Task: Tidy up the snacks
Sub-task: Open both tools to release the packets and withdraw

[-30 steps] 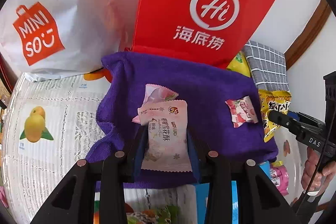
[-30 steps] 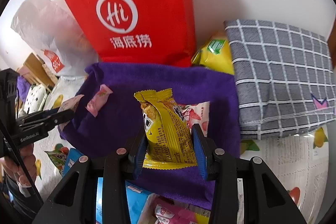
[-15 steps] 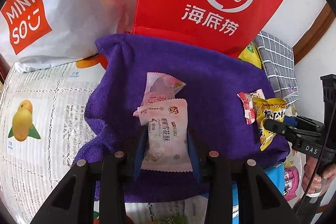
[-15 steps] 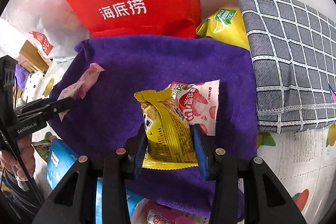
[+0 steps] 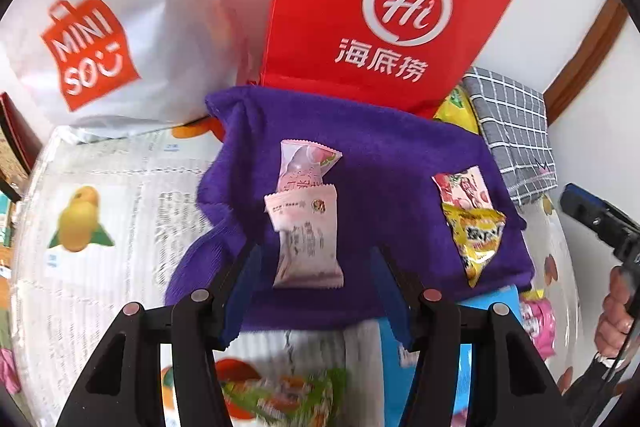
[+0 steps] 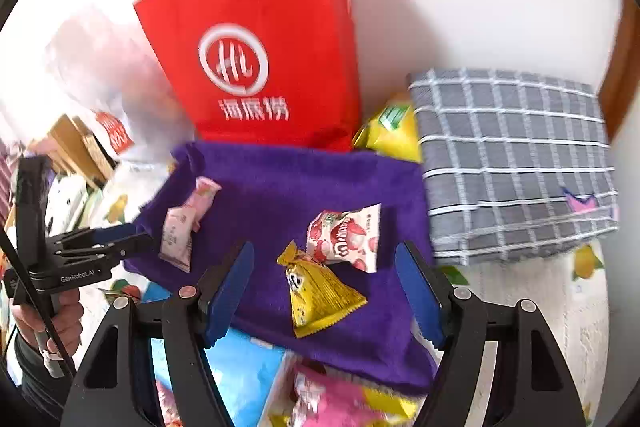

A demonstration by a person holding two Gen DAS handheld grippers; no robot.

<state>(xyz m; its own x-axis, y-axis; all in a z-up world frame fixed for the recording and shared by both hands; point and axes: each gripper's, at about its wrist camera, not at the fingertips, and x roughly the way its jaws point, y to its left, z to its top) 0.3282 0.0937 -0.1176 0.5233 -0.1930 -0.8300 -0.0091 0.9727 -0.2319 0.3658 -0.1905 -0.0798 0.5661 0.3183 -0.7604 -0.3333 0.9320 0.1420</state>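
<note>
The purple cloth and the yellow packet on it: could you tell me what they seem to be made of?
The purple cloth looks like plush microfibre or fleece: matte, fuzzy nap, soft folds. The yellow packet looks like glossy plastic film, with crimped, serrated seals and creases.

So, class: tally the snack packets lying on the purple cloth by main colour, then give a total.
Pale pink packets: 2
Red-and-white strawberry packet: 1
Yellow packet: 1
Total on the purple cloth: 4
</note>
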